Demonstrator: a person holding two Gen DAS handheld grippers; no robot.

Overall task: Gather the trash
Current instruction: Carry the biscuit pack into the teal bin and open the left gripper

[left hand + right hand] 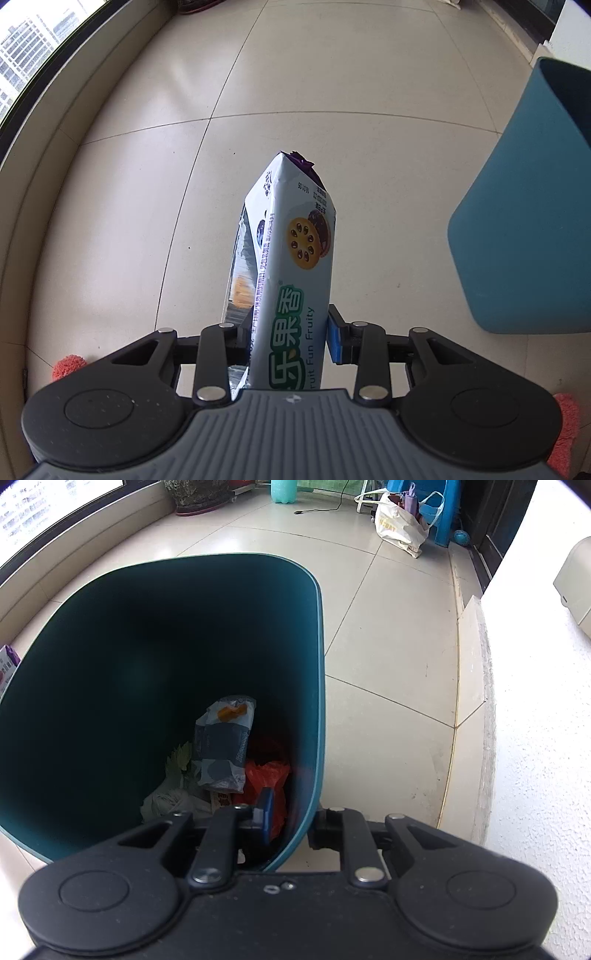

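My left gripper points steeply down, clamped on a packet. My right gripper pinches the bin wall.

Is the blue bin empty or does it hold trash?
It holds trash: the bin contains a grey wrapper and an orange bag, low down.
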